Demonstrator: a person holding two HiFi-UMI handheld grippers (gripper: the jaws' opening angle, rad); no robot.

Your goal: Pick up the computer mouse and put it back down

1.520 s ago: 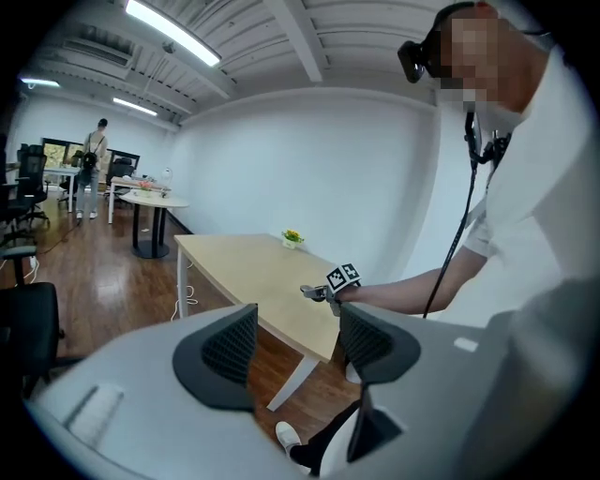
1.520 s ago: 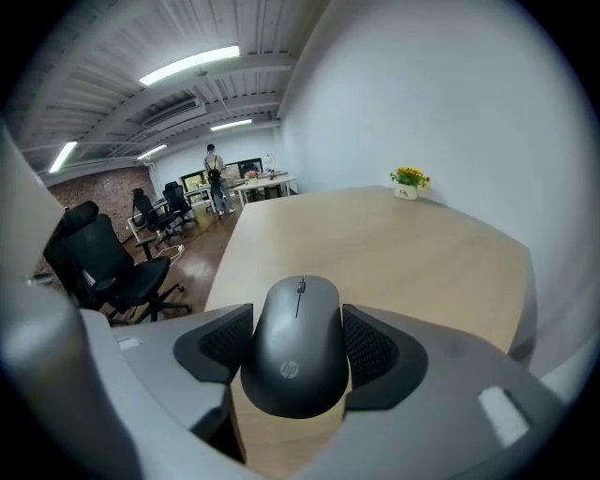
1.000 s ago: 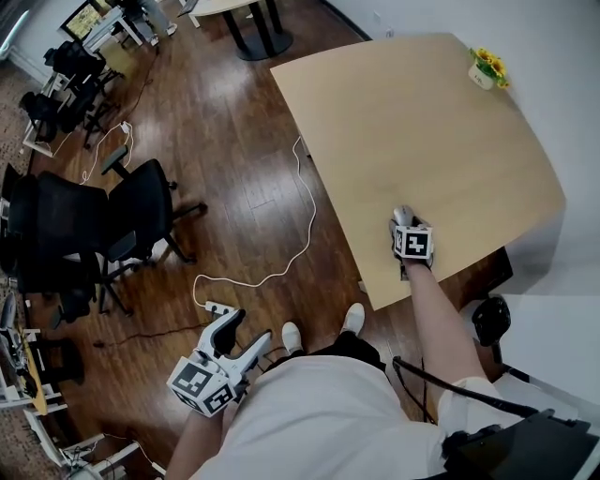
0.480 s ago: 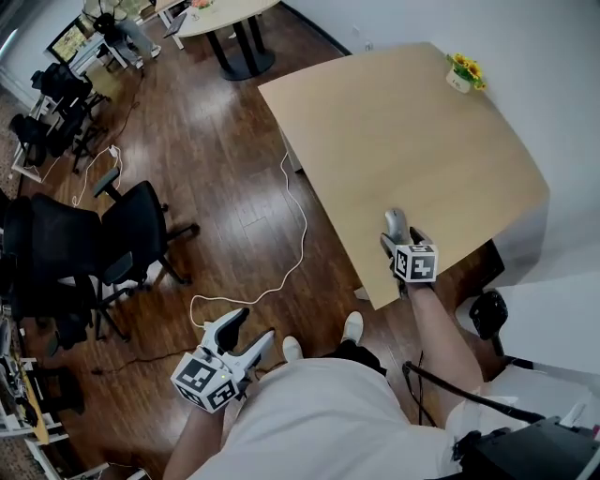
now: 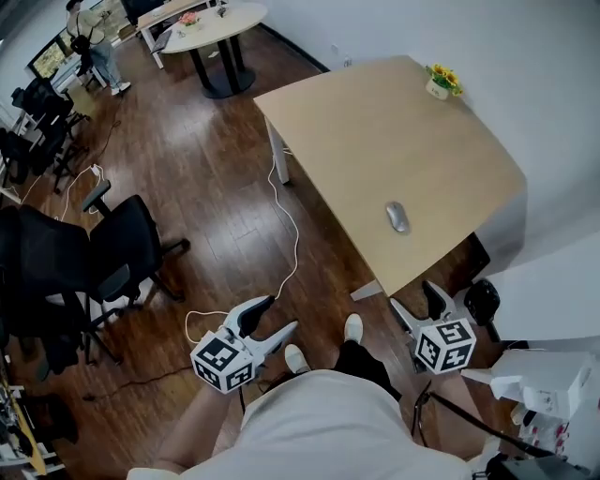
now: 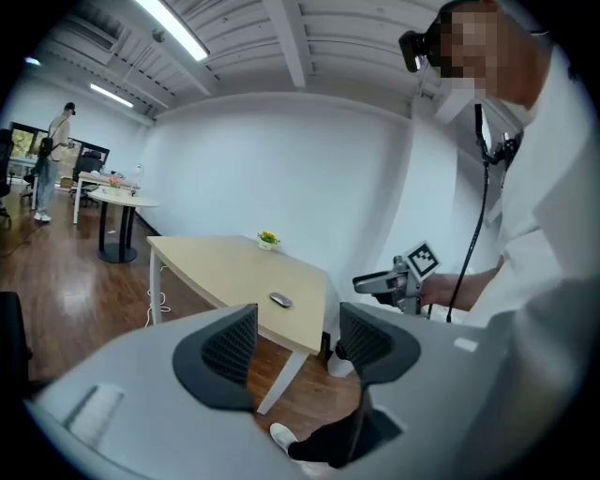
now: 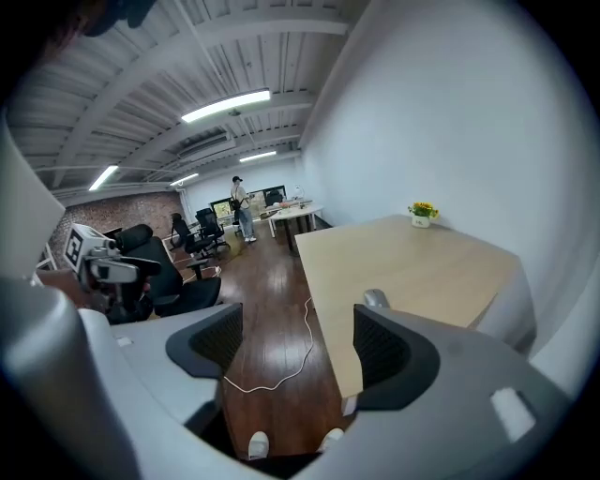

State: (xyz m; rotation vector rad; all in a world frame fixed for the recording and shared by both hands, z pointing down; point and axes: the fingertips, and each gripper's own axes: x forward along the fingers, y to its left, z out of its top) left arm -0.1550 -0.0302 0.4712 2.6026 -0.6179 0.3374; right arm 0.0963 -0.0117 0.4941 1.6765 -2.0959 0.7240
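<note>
Grey oval computer mouse (image 5: 397,217) is laid flat by the beige wooden table's (image 5: 375,131) near edge; left gripper (image 5: 276,315) and right gripper (image 5: 415,297) are held low, wide open.

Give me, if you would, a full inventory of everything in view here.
table: one, light wood, by the white wall
computer mouse: one, grey, on the table near its front edge
flower pot: one, white with yellow flowers, at the table's far corner
cable: one, white, on the wooden floor beside the table
office chairs: several, black, at the left
round table: one, white top, far end of the room
bystander: one, far top left
shoes: two, white, on the floor
left tool: grey, open, empty, over the floor
right tool: grey, open, empty, off the table's near edge
</note>
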